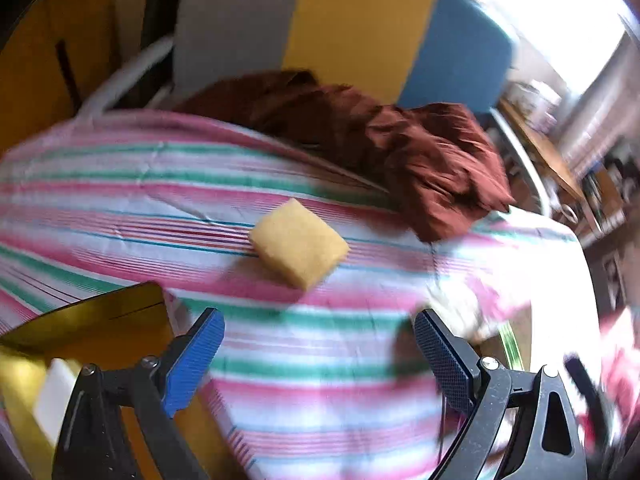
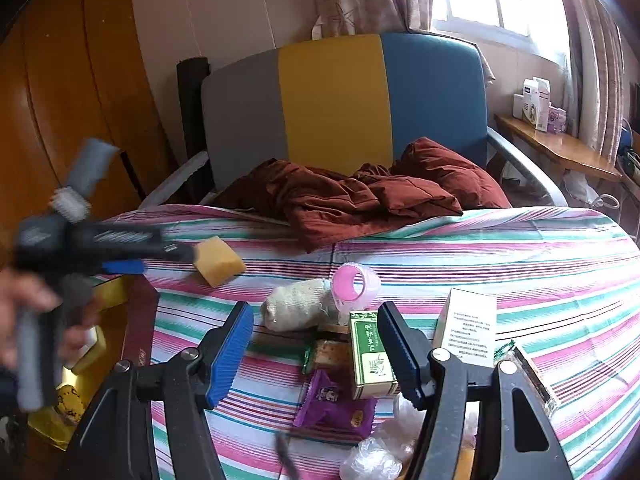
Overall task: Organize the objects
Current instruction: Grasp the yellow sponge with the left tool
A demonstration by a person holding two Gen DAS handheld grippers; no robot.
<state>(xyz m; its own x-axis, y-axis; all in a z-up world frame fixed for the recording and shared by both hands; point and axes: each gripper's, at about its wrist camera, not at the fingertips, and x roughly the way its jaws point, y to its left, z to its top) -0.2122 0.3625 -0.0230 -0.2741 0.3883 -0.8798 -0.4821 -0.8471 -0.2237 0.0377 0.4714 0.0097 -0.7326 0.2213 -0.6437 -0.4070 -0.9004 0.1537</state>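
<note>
A yellow sponge (image 1: 299,244) lies on the striped cloth (image 1: 320,400), a little beyond my left gripper (image 1: 318,354), which is open and empty. The picture is blurred. In the right wrist view the same sponge (image 2: 219,261) sits at the cloth's left side, with the blurred left gripper (image 2: 160,258) reaching in beside it from a hand (image 2: 24,304). My right gripper (image 2: 316,354) is open above the cloth with nothing gripped. A green box (image 2: 368,356) stands just beyond its right finger (image 2: 400,356). Nearby are a beige knit roll (image 2: 298,308), a pink plastic ring (image 2: 356,286) and a white box (image 2: 468,328).
A purple packet (image 2: 332,404), a brown snack bar (image 2: 328,354) and clear plastic wrap (image 2: 376,456) lie close in front. A maroon cloth (image 2: 360,196) is heaped against a grey, yellow and blue chair back (image 2: 336,104). A gold box (image 1: 100,320) sits off the cloth's left edge.
</note>
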